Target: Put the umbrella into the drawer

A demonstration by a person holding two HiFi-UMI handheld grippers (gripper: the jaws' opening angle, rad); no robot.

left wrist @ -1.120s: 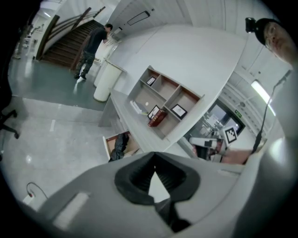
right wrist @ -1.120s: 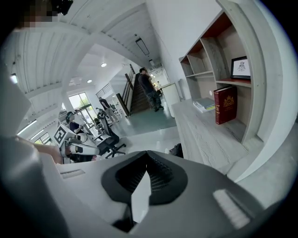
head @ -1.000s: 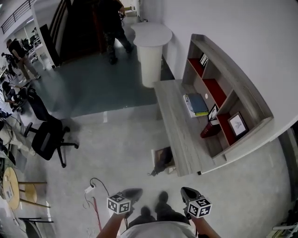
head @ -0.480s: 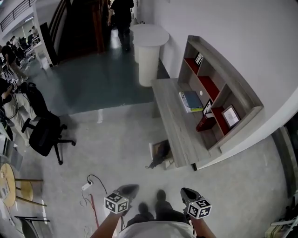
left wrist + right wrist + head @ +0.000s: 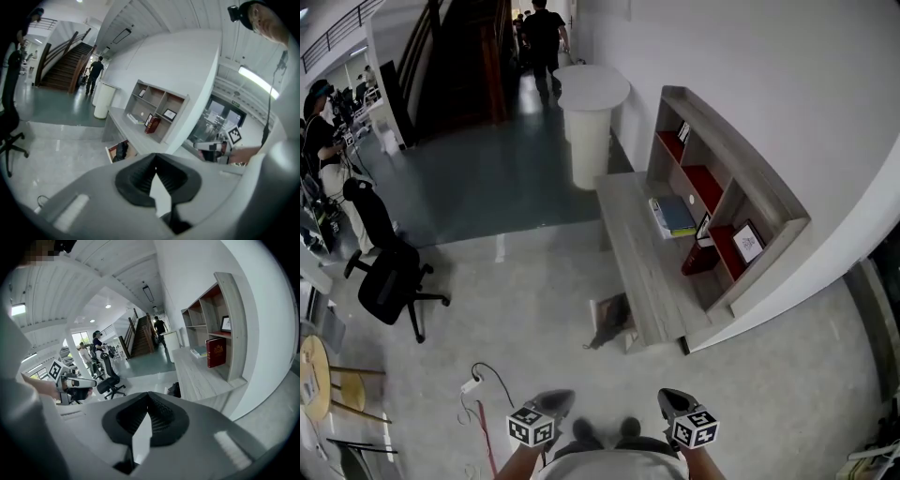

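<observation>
Grey floor spreads out under me. Nearest, my left tongs [image 5: 555,401] and right tongs [image 5: 668,398] are both clenched tight with nothing in them, side by side above the floor. Farther on, the drawer [image 5: 597,309] stands pulled out under the wooden tabletop [image 5: 636,248]. The dark umbrella [image 5: 611,322] lies in that drawer, well apart from both tongs. Behind it, a shelf [image 5: 727,202] holds books and picture frames. A round white table [image 5: 591,94] stands farthest.
</observation>
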